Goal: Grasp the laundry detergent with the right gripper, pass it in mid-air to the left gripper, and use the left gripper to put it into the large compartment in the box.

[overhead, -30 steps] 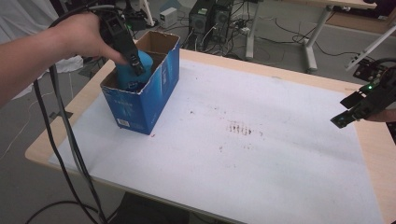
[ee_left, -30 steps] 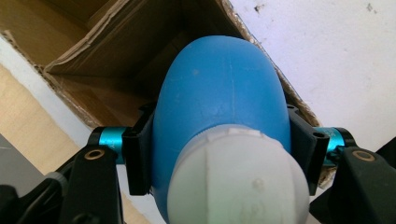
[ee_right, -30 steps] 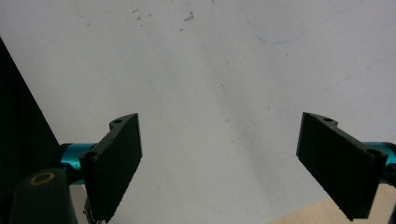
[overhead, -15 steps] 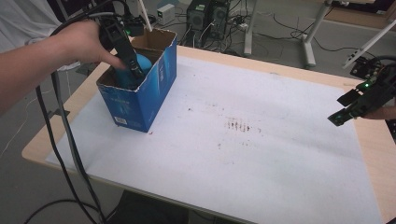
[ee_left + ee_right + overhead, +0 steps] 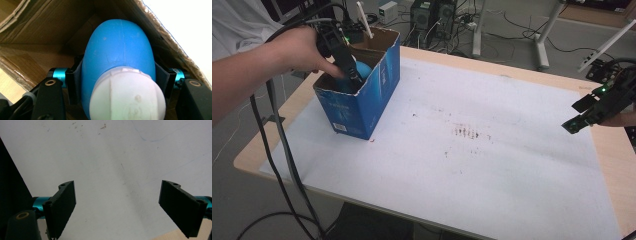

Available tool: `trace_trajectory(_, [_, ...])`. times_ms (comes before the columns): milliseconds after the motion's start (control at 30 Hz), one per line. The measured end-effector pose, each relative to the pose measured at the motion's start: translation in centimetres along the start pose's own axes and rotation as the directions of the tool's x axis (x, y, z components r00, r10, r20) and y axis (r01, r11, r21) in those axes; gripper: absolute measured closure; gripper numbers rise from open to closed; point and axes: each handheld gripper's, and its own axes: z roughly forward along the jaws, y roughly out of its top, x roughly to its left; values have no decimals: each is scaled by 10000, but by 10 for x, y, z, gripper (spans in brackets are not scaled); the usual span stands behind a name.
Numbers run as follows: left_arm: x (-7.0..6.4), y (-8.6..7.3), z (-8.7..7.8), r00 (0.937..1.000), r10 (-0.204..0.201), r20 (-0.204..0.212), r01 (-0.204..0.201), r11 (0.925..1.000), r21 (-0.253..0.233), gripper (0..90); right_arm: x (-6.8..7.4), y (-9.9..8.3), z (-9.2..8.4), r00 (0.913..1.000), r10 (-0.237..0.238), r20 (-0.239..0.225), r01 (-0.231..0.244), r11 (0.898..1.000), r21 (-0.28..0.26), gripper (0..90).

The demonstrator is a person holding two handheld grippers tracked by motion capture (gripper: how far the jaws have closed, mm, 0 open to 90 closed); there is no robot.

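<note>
1. High view: a light wooden table fills the frame, most of its top covered by a white sheet; bare wood shows along the left, far and right edges.
2. The white sheet bears a cluster of small reddish-brown marks near its middle, with scattered specks around them.
3. A blue cardboard box, open at the top with raw brown flaps, stands on the sheet at the table's far left corner.
4. The left gripper reaches down into the box, held by a hand that enters from the left; black cables trail off the table's left edge to the floor.
5. Left gripper view: the two black pads pinch a blue rubber bulb with a white cap, one pad on each flank; brown box walls surround it, so the bulb sits inside the box.
6. The right gripper hangs over the table's right edge, well apart from the box, with small green lights on its body.
7. Right gripper view: its pads stand spread wide with nothing between them, above white sheet with faint lines and specks.
8. Room beyond the table: grey floor, computer towers with tangled cables, and white desk legs.
</note>
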Motion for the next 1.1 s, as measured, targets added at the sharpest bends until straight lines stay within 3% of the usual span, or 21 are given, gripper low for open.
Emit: trace_trajectory(1100, [3, 1, 0, 9999, -62, 158, 59, 9998, 196, 373, -1, -2, 1, 9999, 107, -91, -107, 9999, 30, 135])
